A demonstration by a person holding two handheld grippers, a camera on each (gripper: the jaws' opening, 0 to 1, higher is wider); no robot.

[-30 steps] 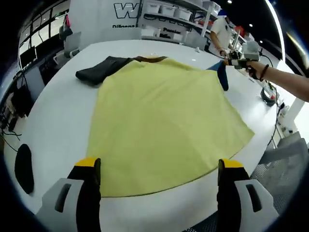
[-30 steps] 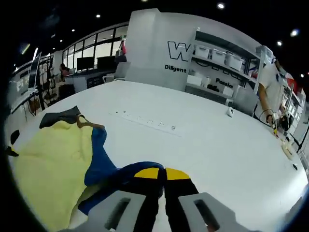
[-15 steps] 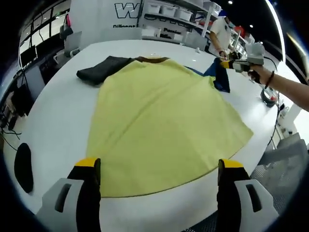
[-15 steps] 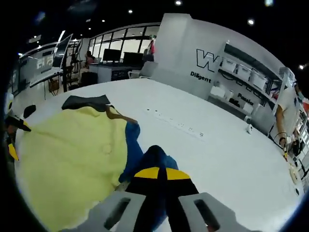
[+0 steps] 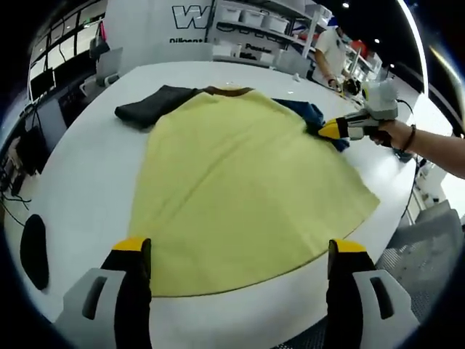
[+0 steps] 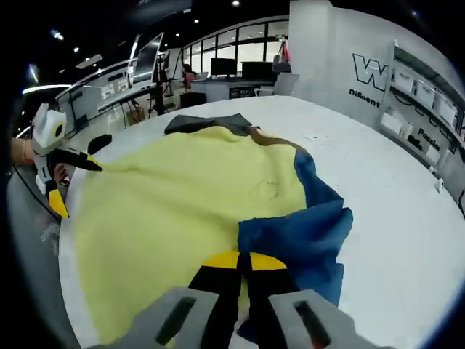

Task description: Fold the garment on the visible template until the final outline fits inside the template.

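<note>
Right gripper view: the right claw (image 6: 243,263) pinches the blue sleeve (image 6: 305,236) over the yellow garment (image 6: 174,211) at frame centre, and that thin cloth could slip free or bunch mid-fold. Left claw (image 5: 236,251) hovers spread at the hem on the round white worktop (image 5: 87,174), shelves (image 5: 258,18) upper middle.

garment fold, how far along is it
Early. Done: the yellow garment lies flat on the white table. In hand: the right tool, shut on the blue sleeve, carries it over the body. Left: the dark sleeve is unfolded, the left tool open at the hem.
</note>
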